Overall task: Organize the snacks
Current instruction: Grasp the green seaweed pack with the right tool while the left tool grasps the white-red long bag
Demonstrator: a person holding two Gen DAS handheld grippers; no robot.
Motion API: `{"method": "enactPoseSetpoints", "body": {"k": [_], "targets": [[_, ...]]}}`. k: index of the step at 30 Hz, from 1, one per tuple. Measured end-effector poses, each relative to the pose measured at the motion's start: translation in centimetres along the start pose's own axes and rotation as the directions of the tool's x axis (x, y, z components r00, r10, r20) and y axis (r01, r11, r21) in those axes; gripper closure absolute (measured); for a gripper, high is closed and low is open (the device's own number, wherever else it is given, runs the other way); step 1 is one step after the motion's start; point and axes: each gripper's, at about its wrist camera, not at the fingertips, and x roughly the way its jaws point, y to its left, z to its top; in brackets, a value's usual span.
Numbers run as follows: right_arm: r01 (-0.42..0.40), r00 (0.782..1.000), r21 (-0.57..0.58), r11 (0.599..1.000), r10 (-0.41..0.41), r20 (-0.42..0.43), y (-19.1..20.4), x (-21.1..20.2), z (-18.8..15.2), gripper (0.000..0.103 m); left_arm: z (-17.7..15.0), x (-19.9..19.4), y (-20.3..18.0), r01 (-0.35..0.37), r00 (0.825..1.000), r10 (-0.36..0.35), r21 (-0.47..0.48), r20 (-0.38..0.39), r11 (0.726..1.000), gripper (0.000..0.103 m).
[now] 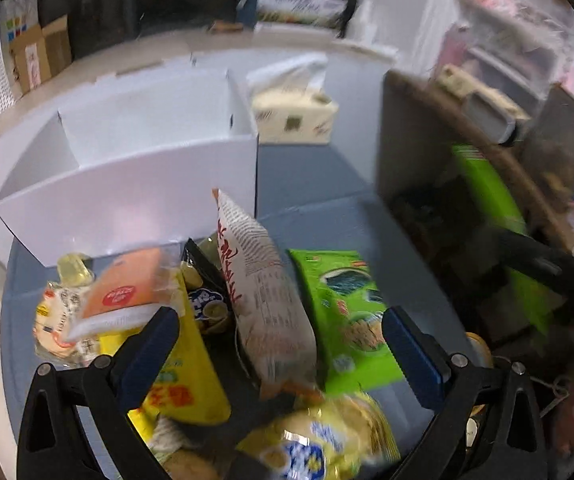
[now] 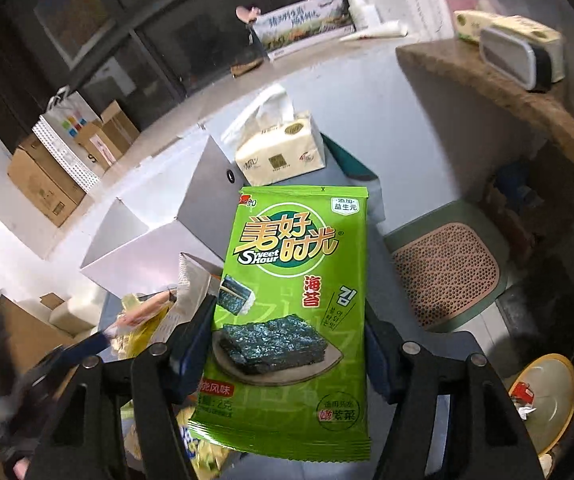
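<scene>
My right gripper (image 2: 289, 344) is shut on a green seaweed snack packet (image 2: 291, 312) and holds it upright in the air, above the pile and to the right of the white divided box (image 2: 155, 248). My left gripper (image 1: 279, 344) is open and empty over a pile of snacks on the blue-grey table: a white and red packet (image 1: 267, 304) standing on edge, another green seaweed packet (image 1: 347, 320), a yellow bag (image 1: 183, 380), an orange and white packet (image 1: 123, 296) and a yellow cookie bag (image 1: 327, 440). The white divided box (image 1: 127, 184) stands behind the pile, open at the top.
A tissue pack (image 1: 295, 116) sits behind the box. A brown wooden shelf (image 2: 507, 92) with a grey case rises on the right. A green floor mat (image 2: 447, 272) and a yellow bin (image 2: 547, 400) lie on the floor at the right. Cardboard boxes (image 2: 47, 184) are stacked on the left.
</scene>
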Motion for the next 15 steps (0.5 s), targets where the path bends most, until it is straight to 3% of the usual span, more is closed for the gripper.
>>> {"method": "enactPoseSetpoints", "body": {"k": [4, 5, 6, 8, 12, 15], "targets": [[-0.010, 1.000, 0.000, 1.000, 0.010, 0.011, -0.1, -1.6, -0.6, 0.033, 1.1, 3.3, -1.1, -0.034, 0.998, 0.034, 0.008, -0.057, 0.999, 0.000], [-0.011, 1.000, -0.001, 1.000, 0.011, 0.011, -0.1, -1.6, -0.7, 0.033, 1.2, 3.9, -1.0, -0.047, 0.996, 0.048, 0.011, -0.074, 0.999, 0.006], [-0.012, 1.000, 0.000, 1.000, 0.012, 0.013, -0.2, -1.6, -0.7, 0.033, 1.2, 4.6, -1.0, -0.064, 0.993, 0.065, 0.012, -0.100, 0.998, 0.026], [-0.022, 1.000, 0.001, 1.000, 0.022, 0.013, -0.2, -1.7, -0.9, 0.033, 1.0, 5.9, -0.9, -0.064, 0.986, 0.064, 0.008, -0.156, 0.998, 0.055], [-0.024, 1.000, 0.000, 1.000, 0.024, 0.010, -0.2, -1.9, -1.3, 0.032, 0.3, 5.0, -0.3, 0.012, 0.991, -0.015, -0.025, -0.134, 1.000, 0.062], [-0.024, 1.000, -0.001, 1.000, 0.024, 0.012, -0.3, -2.1, -1.6, 0.032, -0.3, 1.5, -0.1, 0.064, 0.997, -0.065, -0.011, -0.040, 0.998, 0.064]]}}
